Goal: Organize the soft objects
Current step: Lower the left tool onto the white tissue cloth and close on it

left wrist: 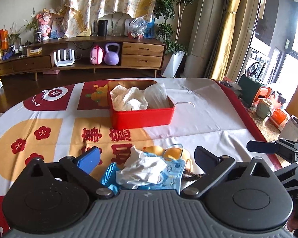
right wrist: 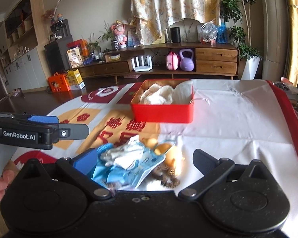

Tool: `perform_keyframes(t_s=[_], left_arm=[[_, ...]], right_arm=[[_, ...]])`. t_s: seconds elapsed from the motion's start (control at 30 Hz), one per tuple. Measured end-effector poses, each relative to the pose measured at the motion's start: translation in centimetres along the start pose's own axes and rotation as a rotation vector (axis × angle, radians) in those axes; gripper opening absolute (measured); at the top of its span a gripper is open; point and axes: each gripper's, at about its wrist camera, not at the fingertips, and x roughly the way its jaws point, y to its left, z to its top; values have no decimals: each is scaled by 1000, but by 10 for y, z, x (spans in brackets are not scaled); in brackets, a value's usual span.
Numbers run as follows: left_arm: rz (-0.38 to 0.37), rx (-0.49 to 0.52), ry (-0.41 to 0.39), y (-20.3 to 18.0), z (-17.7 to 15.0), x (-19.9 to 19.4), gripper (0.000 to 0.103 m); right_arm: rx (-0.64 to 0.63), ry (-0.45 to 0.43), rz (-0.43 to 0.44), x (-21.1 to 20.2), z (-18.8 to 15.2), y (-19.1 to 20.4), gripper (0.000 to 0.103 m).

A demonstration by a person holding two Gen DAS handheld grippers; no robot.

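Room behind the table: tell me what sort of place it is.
Most likely a home living room. A low wooden cabinet runs along the wall, curtains hang by the window, and a potted plant stands in the corner.

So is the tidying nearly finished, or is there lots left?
Partly done: white cloths already lie in the red tin. Nothing is in hand; the left gripper and right gripper are both open. Still left: the pile of soft things on the tablecloth.
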Motion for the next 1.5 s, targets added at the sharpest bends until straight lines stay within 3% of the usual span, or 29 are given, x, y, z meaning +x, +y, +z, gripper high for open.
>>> perform_keyframes(t_s=[0.27,0.57,0.93,1.2,1.27,1.43,1.5], left_arm=[[-11,-41,38,12,-34,8,102],[61,-21,75,17,-49,36,102],[22,23,124,14,-45,79,102],[5,73,157,7,-35,108,100],[13,83,160,6,-35,114,96],[11,83,176,8,-37,124,96],[1,68,193,10,-36,128,73]], right_arm=[[-23,71,16,13,-32,11,100],[-52,173,41,44,-63,15,90],[-113,232,66,76,-68,19,79],[-154,238,60,87,-70,20,76],[-168,236,57,89,-70,22,76],[-222,228,45,89,-73,29,69],[-219,225,44,88,-74,29,67]])
